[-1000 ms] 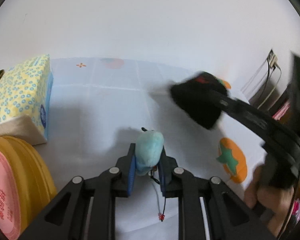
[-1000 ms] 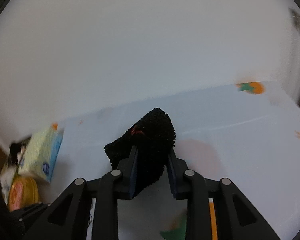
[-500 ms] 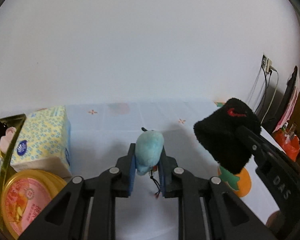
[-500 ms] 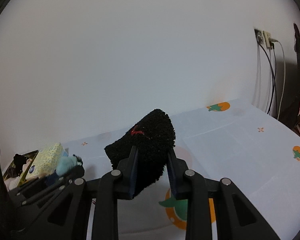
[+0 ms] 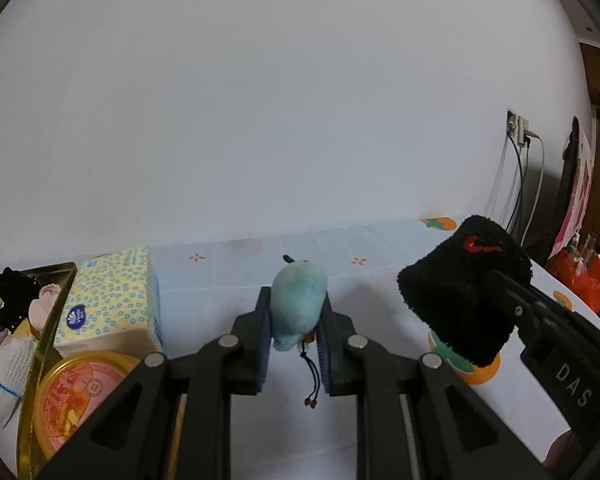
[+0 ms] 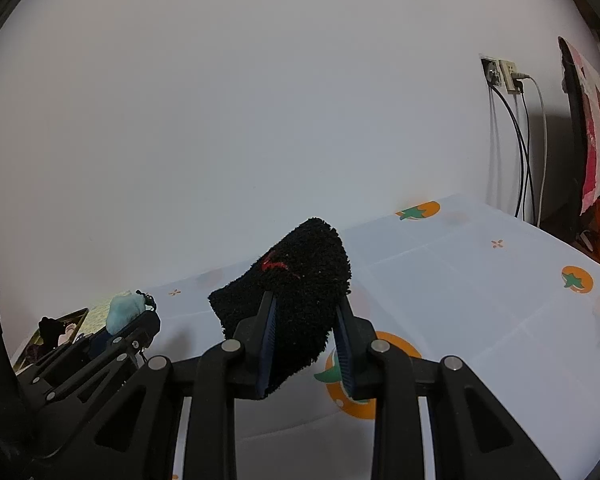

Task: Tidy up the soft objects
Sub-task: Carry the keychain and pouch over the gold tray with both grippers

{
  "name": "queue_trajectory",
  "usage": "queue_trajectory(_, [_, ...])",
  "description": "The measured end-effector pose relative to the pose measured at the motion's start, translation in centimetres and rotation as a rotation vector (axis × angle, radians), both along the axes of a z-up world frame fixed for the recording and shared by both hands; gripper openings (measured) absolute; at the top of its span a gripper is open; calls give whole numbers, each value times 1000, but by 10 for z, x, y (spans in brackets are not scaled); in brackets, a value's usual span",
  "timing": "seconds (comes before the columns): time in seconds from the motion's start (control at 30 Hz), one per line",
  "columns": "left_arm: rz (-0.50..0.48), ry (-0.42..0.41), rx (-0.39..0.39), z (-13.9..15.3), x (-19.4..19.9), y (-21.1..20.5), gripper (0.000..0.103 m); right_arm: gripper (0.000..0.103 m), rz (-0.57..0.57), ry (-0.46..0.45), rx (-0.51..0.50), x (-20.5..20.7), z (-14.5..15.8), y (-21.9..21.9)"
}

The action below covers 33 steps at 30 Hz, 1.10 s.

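My left gripper (image 5: 294,300) is shut on a small light-blue plush toy (image 5: 298,302), whose black cord with red beads (image 5: 312,380) hangs down below the pads. My right gripper (image 6: 304,308) is shut on a black fuzzy wristband (image 6: 296,288) with a red mark. Both are held above the white tablecloth. The wristband (image 5: 464,284) shows at the right of the left wrist view, and the blue toy (image 6: 124,310) at the left of the right wrist view. A gold-rimmed tray (image 5: 66,280) at far left holds several soft items.
A yellow patterned tissue pack (image 5: 112,304) and a round yellow tin (image 5: 80,392) sit beside the tray. The tablecloth (image 6: 480,300) carries orange fruit prints. A wall socket with cables (image 6: 500,76) and a dark chair are at the right.
Both grippers rose and tilted up, so more wall shows. The right gripper swung right with the wristband. The tray and tissue pack came further into view at the left.
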<state>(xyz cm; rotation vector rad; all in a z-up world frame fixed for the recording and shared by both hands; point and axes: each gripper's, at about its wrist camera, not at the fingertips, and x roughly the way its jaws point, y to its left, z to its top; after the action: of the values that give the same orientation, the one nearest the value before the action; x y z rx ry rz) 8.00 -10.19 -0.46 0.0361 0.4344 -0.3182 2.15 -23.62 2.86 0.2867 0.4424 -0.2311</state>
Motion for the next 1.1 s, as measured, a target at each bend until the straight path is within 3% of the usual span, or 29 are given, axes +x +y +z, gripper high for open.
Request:
queue_trajectory(0.23, [-13,-47,9,3,-19,7,18,30,-7,-27,-28,-13,4,12])
queue_trajectory(1.1, [-26,-71,-19,4,-50,31,18,30,-23,-63,-74,-39,7,44])
